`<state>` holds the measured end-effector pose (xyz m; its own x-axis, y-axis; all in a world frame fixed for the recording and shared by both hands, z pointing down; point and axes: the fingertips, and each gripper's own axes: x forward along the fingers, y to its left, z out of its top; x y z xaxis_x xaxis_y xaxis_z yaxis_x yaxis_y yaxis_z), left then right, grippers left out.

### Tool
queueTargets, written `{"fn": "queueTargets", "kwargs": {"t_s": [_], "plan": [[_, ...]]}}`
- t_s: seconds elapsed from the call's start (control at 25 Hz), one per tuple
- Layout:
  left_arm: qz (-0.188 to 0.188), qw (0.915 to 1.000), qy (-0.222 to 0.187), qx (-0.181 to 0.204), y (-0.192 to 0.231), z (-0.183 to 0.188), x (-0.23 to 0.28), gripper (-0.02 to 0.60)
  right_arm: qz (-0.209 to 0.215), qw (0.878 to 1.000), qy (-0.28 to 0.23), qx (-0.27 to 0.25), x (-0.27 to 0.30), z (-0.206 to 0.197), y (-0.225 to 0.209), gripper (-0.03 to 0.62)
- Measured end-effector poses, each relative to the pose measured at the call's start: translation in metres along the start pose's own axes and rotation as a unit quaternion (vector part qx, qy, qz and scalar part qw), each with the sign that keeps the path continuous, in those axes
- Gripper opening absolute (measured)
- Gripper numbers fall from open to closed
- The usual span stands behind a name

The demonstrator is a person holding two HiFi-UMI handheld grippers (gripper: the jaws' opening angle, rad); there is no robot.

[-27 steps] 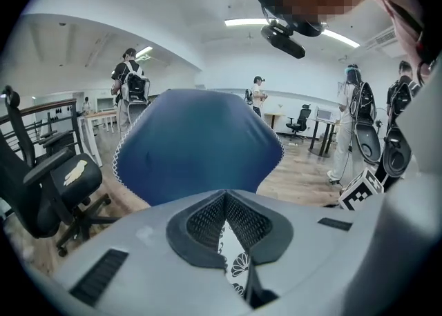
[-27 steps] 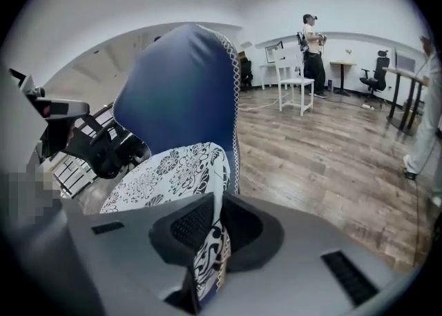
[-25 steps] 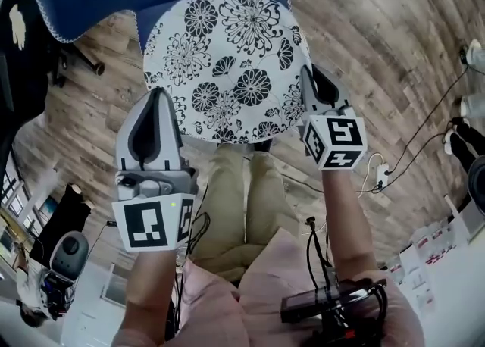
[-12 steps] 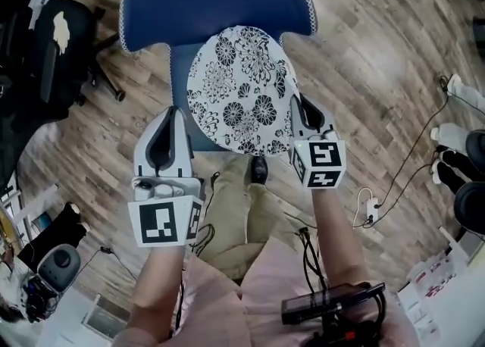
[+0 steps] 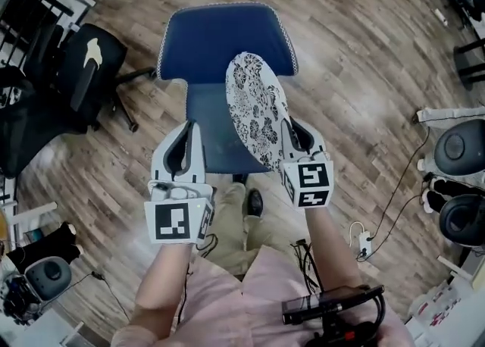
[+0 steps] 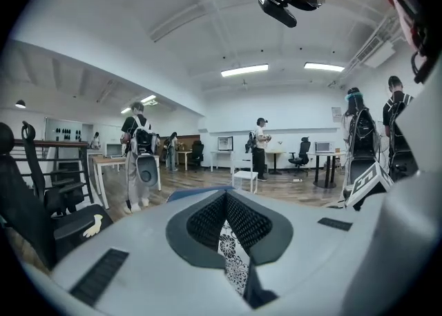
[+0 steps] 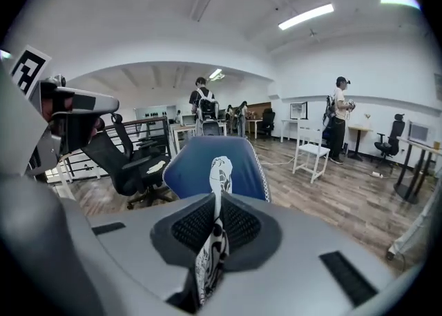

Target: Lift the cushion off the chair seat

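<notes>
The round white cushion [image 5: 258,110] with black flowers hangs edge-up and tilted above the blue chair [image 5: 220,42]. My right gripper [image 5: 292,137] is shut on its lower rim. In the right gripper view the cushion [image 7: 219,170] rises from between the jaws of the right gripper [image 7: 215,221], with the blue chair back [image 7: 190,166] behind it. My left gripper [image 5: 187,137] hovers over the seat's left front, apart from the cushion. Its jaws look closed with nothing held in the left gripper view [image 6: 225,201], and a strip of the cushion's pattern [image 6: 231,259] shows through the slit.
A black office chair [image 5: 83,73] stands to the left on the wooden floor. Cables and a power strip [image 5: 362,243] lie at the right, near dark round units [image 5: 462,148]. Several people [image 6: 138,149] and a white chair [image 7: 311,152] are farther off.
The cushion has come up off the seat and turned from flat to nearly edge-on in my right gripper. My left gripper has parted from its left rim.
</notes>
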<state>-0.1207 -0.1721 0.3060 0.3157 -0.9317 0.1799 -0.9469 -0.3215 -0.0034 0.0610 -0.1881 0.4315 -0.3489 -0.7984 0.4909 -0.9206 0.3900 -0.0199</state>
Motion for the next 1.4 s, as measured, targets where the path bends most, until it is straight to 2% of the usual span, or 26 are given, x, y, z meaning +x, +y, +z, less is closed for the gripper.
{"fn": "queueTargets", "kwargs": {"t_s": [0.32, 0.68, 0.88, 1.4], "plan": [[0.005, 0.9975, -0.069, 0.015, -0.018, 0.082, -0.039, 0.011, -0.002, 0.996, -0.086, -0.031, -0.067, 0.098, 0.013, 0.023], [0.012, 0.99, -0.138, 0.028, -0.034, 0.167, -0.08, 0.011, 0.002, 0.981, -0.178, -0.074, -0.144, 0.205, 0.031, 0.023], [0.02, 0.986, -0.163, 0.031, -0.032, 0.192, -0.102, 0.011, 0.005, 0.974, -0.208, -0.092, -0.171, 0.23, 0.05, 0.023], [0.029, 0.982, -0.182, 0.041, -0.012, 0.218, -0.115, 0.011, 0.015, 0.964, -0.24, -0.108, -0.185, 0.259, 0.087, 0.021]]}}
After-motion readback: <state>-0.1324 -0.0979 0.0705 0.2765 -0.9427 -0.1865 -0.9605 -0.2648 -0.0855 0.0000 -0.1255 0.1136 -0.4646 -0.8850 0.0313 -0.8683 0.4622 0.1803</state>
